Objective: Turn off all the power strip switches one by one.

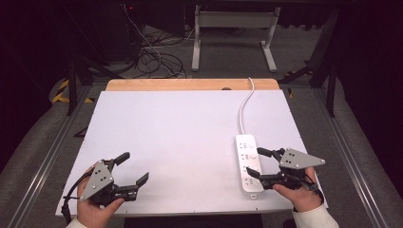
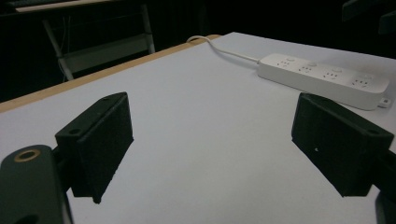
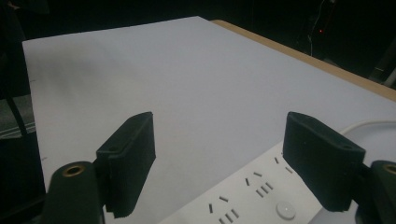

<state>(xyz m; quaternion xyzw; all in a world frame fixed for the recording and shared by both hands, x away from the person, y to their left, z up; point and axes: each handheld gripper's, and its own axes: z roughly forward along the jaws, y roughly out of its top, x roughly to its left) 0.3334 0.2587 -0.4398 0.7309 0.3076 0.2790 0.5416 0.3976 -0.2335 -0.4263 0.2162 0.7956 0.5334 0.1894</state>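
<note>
A white power strip (image 1: 249, 164) lies on the white table top (image 1: 180, 133) at the right, its cord (image 1: 244, 107) running to the far edge. My right gripper (image 1: 256, 164) is open, its jaws spread just over the strip's right side; the strip's sockets (image 3: 252, 191) lie below and between the jaws in the right gripper view. My left gripper (image 1: 135, 168) is open near the front left corner with nothing between its jaws. In the left gripper view the power strip (image 2: 322, 79) lies far off at the upper right.
A wooden strip (image 1: 190, 84) edges the table's far side. Beyond it stand a white metal frame (image 1: 235, 33) and a tangle of cables (image 1: 152, 57) on the floor. Metal rails (image 1: 43, 161) run along both sides of the table.
</note>
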